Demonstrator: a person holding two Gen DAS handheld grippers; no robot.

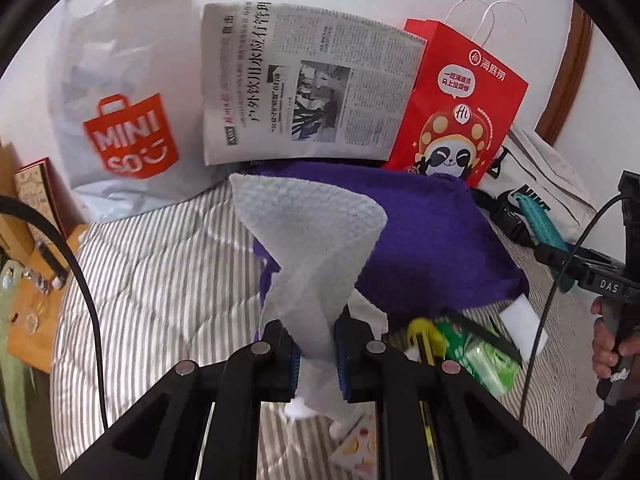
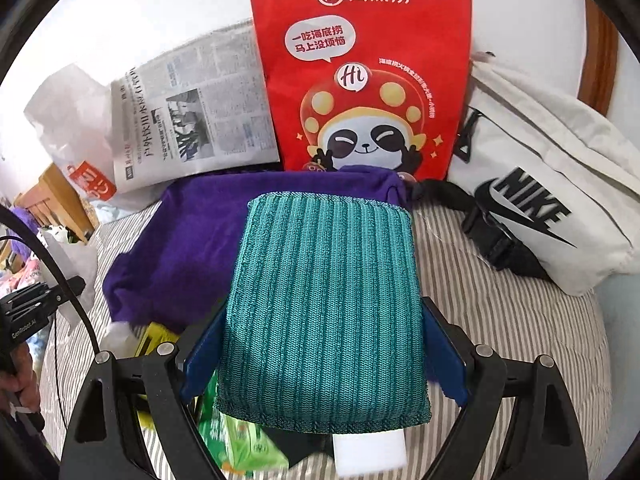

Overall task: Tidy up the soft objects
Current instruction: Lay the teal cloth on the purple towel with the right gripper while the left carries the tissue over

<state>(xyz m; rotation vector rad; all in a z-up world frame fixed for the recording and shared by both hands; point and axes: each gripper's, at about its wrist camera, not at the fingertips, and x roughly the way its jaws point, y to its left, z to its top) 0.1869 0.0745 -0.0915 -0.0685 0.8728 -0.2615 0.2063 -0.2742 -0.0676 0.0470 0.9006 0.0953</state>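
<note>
— Over the striped bedspread [image 1: 160,280], what does my left gripper [image 1: 314,356] hold?

— My left fingers are pressed together on a white textured wipe [image 1: 316,240]. The sheet rises from between the blue pads [image 1: 342,360] and fans out above them, in front of the purple towel [image 1: 432,232].

— And my right gripper [image 2: 324,344]?

— It is clamped on a teal ribbed sponge [image 2: 324,296], one finger against each long side. The sponge stands out forward over the purple towel [image 2: 192,240], which lies crumpled on the bedspread [image 2: 500,312].

— What lies beneath the grippers?

— A green packet [image 1: 484,356] and a white block [image 1: 522,324] sit just beside the towel's near edge; a yellow item [image 1: 424,332] is next to the packet, too blurred to identify.

— What lines the wall?

— From left: a white MINISO bag [image 1: 128,136], a folded newspaper [image 1: 304,88], a red paper bag [image 2: 360,80] printed with a panda, and a white Nike bag [image 2: 540,200] with a black strap. The towel's far edge touches the foot of the red bag.
</note>
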